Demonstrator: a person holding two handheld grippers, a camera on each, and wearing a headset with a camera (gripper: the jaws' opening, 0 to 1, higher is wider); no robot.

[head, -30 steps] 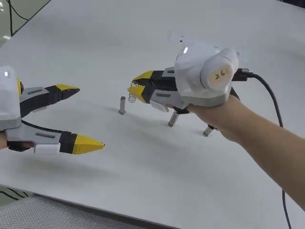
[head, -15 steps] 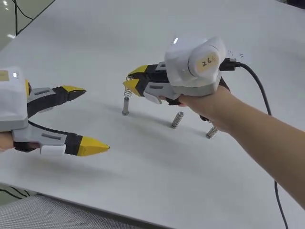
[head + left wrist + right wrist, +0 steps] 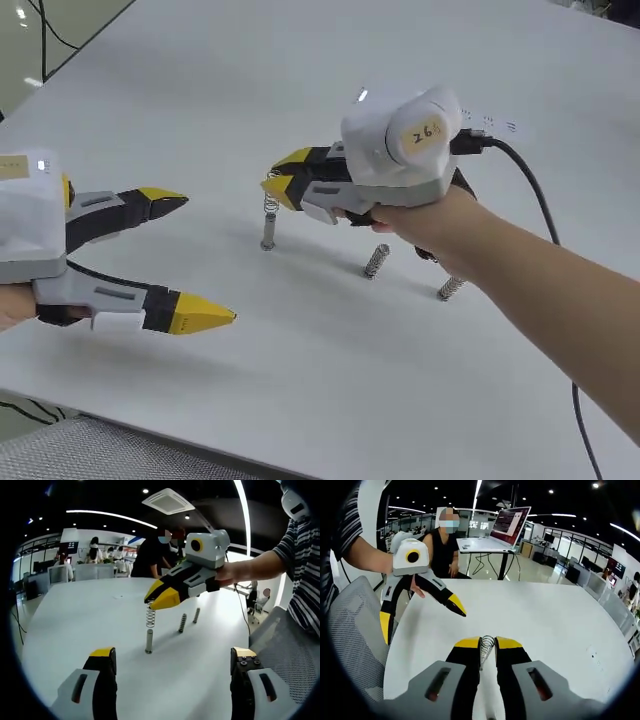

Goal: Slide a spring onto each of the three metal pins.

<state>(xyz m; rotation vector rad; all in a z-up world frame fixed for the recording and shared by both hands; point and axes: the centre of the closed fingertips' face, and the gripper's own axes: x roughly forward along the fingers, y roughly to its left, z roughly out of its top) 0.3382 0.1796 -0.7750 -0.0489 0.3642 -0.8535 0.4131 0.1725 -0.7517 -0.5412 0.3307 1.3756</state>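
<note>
My right tongs [image 3: 273,188] clamp the top coils of a spring [image 3: 270,206], centre frame, hanging just over the bare pin [image 3: 267,236] on the worktop [image 3: 320,390]. It looks light and floppy, so I judge it best held gently by those coils. My left tongs [image 3: 208,258] gape, lower left.

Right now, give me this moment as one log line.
right gripper: shut on spring, over bare pin | left gripper: open, empty | two other springs: on pins

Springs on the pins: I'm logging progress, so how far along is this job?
Two pins already carry springs: the middle pin and the right-hand pin. In hand: the right gripper, shut on the third spring, holds it atop the bare left-hand pin. Remaining: sliding it down. The left gripper hangs open.
</note>
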